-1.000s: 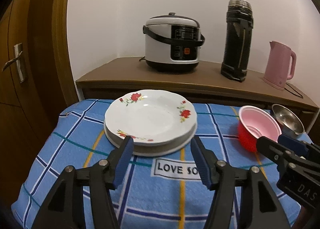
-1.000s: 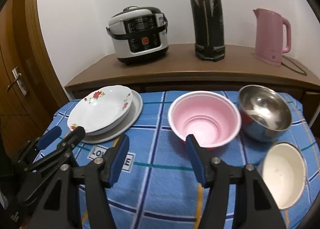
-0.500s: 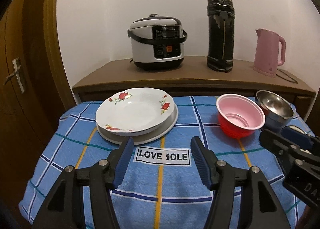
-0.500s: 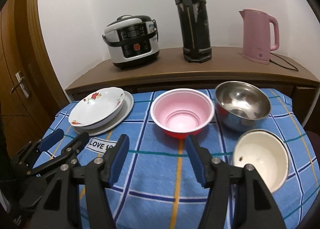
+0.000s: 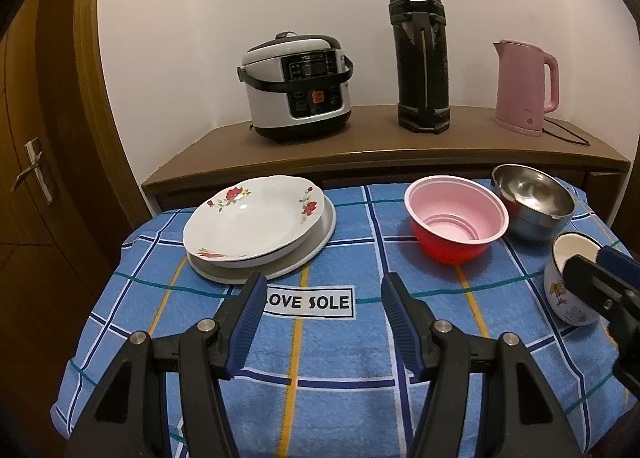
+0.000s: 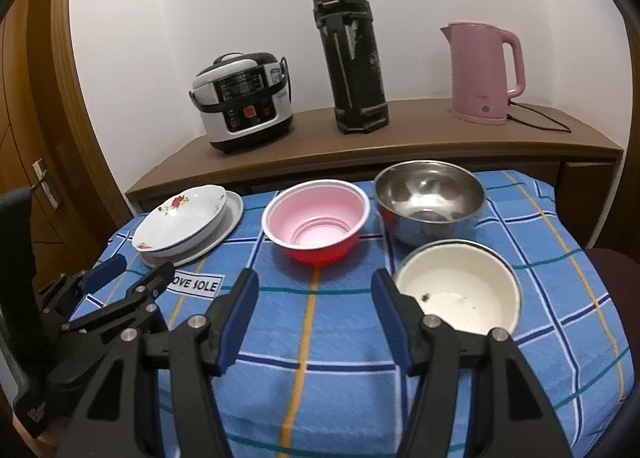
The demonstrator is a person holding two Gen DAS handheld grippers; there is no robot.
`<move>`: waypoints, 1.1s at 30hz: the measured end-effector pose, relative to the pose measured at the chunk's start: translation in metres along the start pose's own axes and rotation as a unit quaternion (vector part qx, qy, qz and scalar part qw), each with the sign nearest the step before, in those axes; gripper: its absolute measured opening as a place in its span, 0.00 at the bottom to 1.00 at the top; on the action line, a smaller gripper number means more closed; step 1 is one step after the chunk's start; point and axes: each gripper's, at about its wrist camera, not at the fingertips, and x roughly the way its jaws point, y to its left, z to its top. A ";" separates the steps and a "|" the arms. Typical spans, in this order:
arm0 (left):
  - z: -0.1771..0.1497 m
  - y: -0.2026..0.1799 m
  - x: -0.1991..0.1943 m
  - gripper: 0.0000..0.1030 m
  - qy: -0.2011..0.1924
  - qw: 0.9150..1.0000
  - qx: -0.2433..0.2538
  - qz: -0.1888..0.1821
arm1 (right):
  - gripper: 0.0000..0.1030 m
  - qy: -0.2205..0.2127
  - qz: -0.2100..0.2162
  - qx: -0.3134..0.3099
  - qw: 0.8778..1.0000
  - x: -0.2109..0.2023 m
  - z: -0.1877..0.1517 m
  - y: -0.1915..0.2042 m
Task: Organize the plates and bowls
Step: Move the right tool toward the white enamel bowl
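A white rose-pattern plate (image 5: 252,224) lies on a larger grey plate (image 5: 316,248) at the table's back left; both show in the right wrist view (image 6: 180,218). A red bowl with a pink inside (image 5: 456,222) (image 6: 316,224), a steel bowl (image 5: 532,204) (image 6: 430,202) and a white enamel bowl (image 5: 568,278) (image 6: 458,294) stand to the right. My left gripper (image 5: 323,314) is open and empty over the cloth in front of the plates. My right gripper (image 6: 314,304) is open and empty in front of the red bowl, left of the enamel bowl.
A blue checked cloth (image 5: 320,358) covers the table. Behind it a wooden sideboard (image 5: 360,146) carries a rice cooker (image 5: 296,86), a black thermos (image 5: 420,54) and a pink kettle (image 5: 522,86). A wooden door (image 5: 36,162) stands at the left.
Both grippers have drawn back from the dishes and risen, so plates and bowls look smaller and farther. No dish has moved. Both grippers stay open.
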 end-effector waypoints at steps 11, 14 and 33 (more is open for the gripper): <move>-0.003 -0.018 -0.007 0.60 0.006 0.999 0.004 -0.042 | 0.58 -0.024 -0.037 0.015 0.999 -0.033 -0.009 -0.038; -0.005 -0.025 -0.006 0.60 0.015 0.998 0.003 -0.060 | 0.58 -0.029 -0.048 0.024 0.998 -0.040 -0.009 -0.049; -0.006 -0.061 0.006 0.60 0.045 0.990 0.004 -0.135 | 0.47 -0.021 -0.103 0.068 0.992 -0.051 -0.016 -0.120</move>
